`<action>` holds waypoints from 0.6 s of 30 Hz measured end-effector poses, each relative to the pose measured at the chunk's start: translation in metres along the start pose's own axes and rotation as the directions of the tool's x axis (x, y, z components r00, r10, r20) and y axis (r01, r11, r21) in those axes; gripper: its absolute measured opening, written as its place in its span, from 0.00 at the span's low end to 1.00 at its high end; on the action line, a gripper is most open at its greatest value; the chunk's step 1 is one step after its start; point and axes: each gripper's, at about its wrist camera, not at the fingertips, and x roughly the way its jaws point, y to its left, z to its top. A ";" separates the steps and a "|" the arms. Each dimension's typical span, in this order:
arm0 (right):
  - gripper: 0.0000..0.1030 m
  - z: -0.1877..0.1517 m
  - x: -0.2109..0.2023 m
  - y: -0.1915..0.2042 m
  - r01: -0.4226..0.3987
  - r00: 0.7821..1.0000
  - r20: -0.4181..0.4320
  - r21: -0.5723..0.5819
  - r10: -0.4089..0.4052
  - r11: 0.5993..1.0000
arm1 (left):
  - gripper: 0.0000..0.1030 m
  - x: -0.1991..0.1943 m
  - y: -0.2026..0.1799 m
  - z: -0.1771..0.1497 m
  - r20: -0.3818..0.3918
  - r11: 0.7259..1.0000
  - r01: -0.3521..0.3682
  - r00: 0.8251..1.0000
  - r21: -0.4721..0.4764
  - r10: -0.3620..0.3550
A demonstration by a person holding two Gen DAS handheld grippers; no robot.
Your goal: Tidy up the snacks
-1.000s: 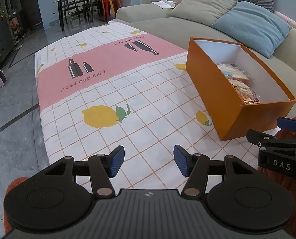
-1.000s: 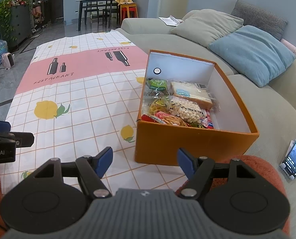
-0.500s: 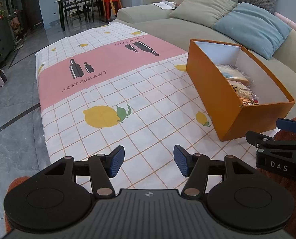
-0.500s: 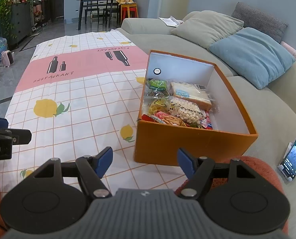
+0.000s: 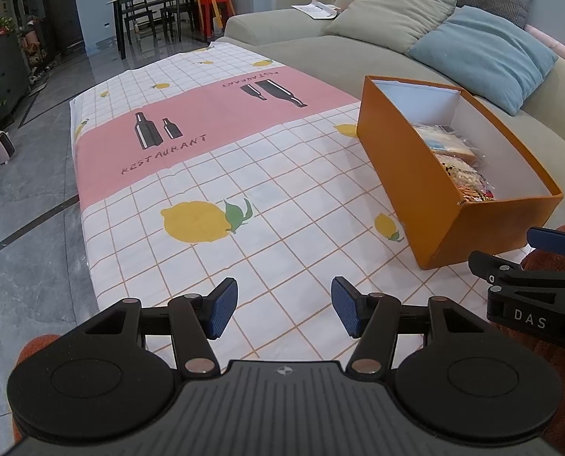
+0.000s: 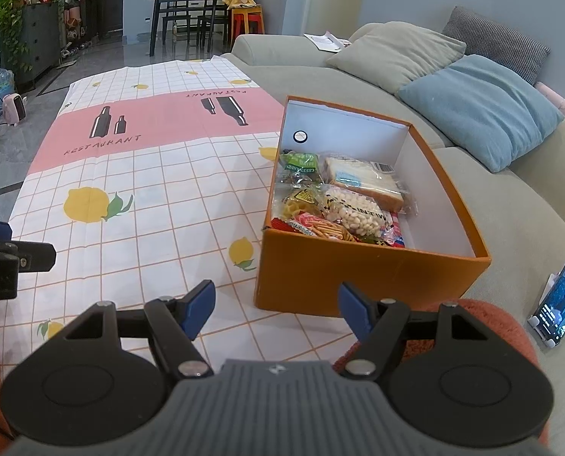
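An orange box (image 6: pixel 366 273) (image 5: pixel 407 174) stands at the right edge of the checked tablecloth (image 6: pixel 160 205) (image 5: pixel 244 197). Inside it lie several snack packets: a wrapped sandwich (image 6: pixel 366 180), a bag of pale puffs (image 6: pixel 352 214), a green packet (image 6: pixel 299 163) and a red-orange packet (image 6: pixel 316 228). My right gripper (image 6: pixel 276 309) hovers open just in front of the box's near wall, nothing between its blue pads. My left gripper (image 5: pixel 284 309) hangs open over the bare cloth, left of the box. No snack lies on the cloth.
A grey-green sofa (image 6: pixel 472 174) with a beige cushion (image 6: pixel 396 53) and a blue cushion (image 6: pixel 483 110) runs along the right. A phone on a stand (image 6: pixel 559 300) sits on the seat beside the box. Orange fleece (image 6: pixel 483 319) shows under my gripper. Dining table and chairs (image 6: pixel 183 15) stand far back.
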 end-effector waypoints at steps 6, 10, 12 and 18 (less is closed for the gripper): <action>0.68 0.000 0.000 0.001 0.001 1.000 0.001 -0.001 -0.001 1.000 | 0.65 0.000 0.000 0.000 -0.001 1.000 0.000 1.000 -0.002 0.000; 0.68 0.000 0.000 0.000 0.002 1.000 0.000 -0.006 -0.002 1.000 | 0.65 0.000 0.000 0.000 -0.004 1.000 0.003 1.000 -0.008 -0.003; 0.68 -0.001 0.000 -0.001 0.001 1.000 0.000 -0.010 -0.001 1.000 | 0.65 -0.001 0.000 -0.001 -0.003 1.000 0.004 1.000 -0.011 -0.004; 0.68 -0.001 0.000 -0.002 0.001 1.000 0.000 -0.023 -0.001 1.000 | 0.65 -0.002 0.000 -0.001 0.000 1.000 -0.004 1.000 -0.008 0.004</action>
